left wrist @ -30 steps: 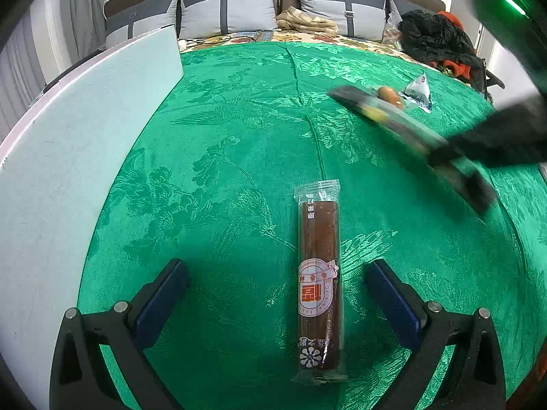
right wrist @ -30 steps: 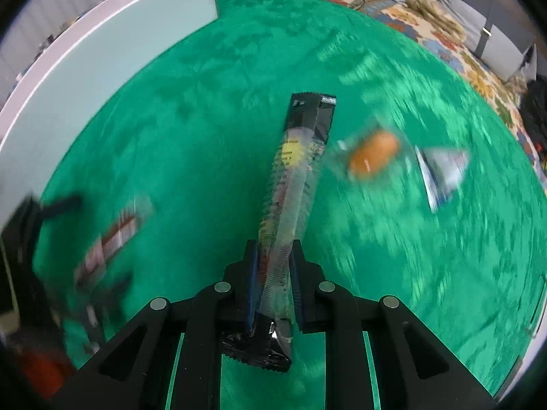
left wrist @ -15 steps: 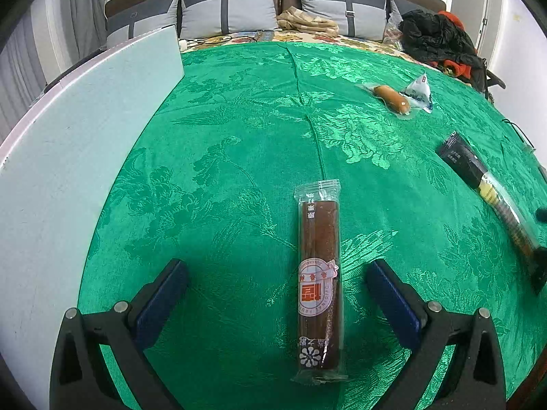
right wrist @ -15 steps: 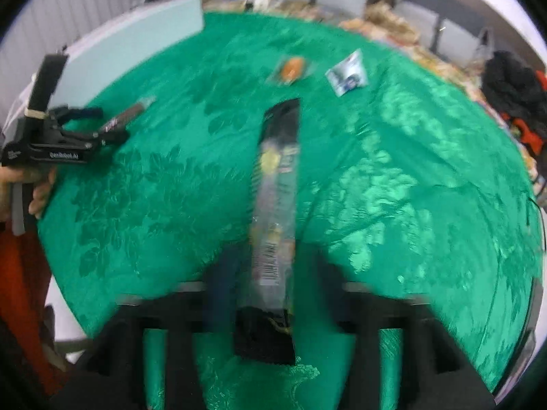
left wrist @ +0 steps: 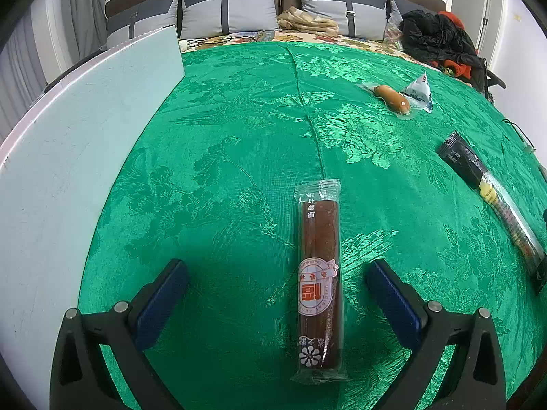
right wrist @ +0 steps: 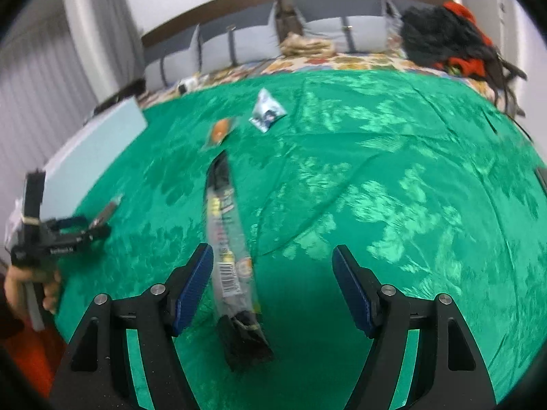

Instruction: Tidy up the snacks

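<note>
Green brocade cloth [left wrist: 239, 157] covered the bench, with a pale board [left wrist: 68, 157] along its left edge and grey cushions [left wrist: 229, 10] on a sofa at the far side, beside a heap of black and red clothing [left wrist: 437, 41]. Left tongs [left wrist: 277, 290] stood wide open with nothing in them, and the brown fruit-leather bar [left wrist: 319, 266] lay flat on the cloth between their blue pads, nearer the right pad and touching neither. Right tongs [right wrist: 271, 280] were also spread wide and gripped nothing; the long black-ended snack pack [right wrist: 227, 246] lay on the cloth between them, close by the left pad, its far end pointing away toward the far side. From the left wrist view that same pack sat near the right edge of the bench, well apart from the brown bar. Farther off, a small orange sausage [left wrist: 391, 97] in clear wrap rested just beside a little white and blue packet [left wrist: 418, 90]. Seen from the right wrist, a hand [right wrist: 32, 283] at the near left held the other tool.
</note>
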Tool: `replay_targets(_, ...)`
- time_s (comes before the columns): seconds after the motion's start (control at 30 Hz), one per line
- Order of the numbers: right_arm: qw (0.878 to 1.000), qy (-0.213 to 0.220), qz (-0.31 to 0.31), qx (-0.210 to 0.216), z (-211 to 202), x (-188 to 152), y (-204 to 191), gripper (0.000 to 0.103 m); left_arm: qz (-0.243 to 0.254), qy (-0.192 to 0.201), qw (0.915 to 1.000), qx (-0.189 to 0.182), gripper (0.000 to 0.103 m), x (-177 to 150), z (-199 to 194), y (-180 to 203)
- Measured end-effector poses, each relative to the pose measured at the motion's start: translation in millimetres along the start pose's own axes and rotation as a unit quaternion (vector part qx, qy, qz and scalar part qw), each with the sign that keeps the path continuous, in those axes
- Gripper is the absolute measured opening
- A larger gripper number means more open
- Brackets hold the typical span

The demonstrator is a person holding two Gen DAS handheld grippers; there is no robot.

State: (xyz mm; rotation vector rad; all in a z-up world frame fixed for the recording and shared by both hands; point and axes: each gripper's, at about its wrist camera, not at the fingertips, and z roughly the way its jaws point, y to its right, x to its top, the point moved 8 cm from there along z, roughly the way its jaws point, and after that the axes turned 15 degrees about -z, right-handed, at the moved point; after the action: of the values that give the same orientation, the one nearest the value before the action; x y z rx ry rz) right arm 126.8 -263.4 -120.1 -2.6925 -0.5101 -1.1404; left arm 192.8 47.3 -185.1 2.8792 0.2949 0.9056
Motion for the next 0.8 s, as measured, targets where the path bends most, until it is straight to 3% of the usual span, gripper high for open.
replay_targets(0.23,0.998,-0.009,0.048,-0.028,-1.9,-10.6,28.6,0.075,0.0,0.0,1.0,0.0,0.103,0.0,0.0,-0.1)
replay_targets(0.43,0.996,-0.029,0.08,-0.021,0.9,-20.5,41.8,0.075,0.002,-0.005,1.0,-0.002,0.103,0.2,0.1,-0.2)
replay_targets(0.6,0.996,-0.034,0.08,-0.015,-8.4,-20.8,45.2,0.075,0.037,-0.07,0.9964,-0.03,0.102,-0.9,-2.3,-0.6)
replay_targets(0.67,0.996,-0.04,0.076,-0.011,-12.0,-18.4,45.4,0.075,0.033,-0.078,0.9954,-0.046,0.101,0.6,-8.5,-2.0)
replay_targets(0.8,0.995,-0.062,0.069,0.02,-7.4,-5.2,33.8,0.075,0.054,-0.074,0.9943,-0.055,0.088,2.1,-20.2,12.3)
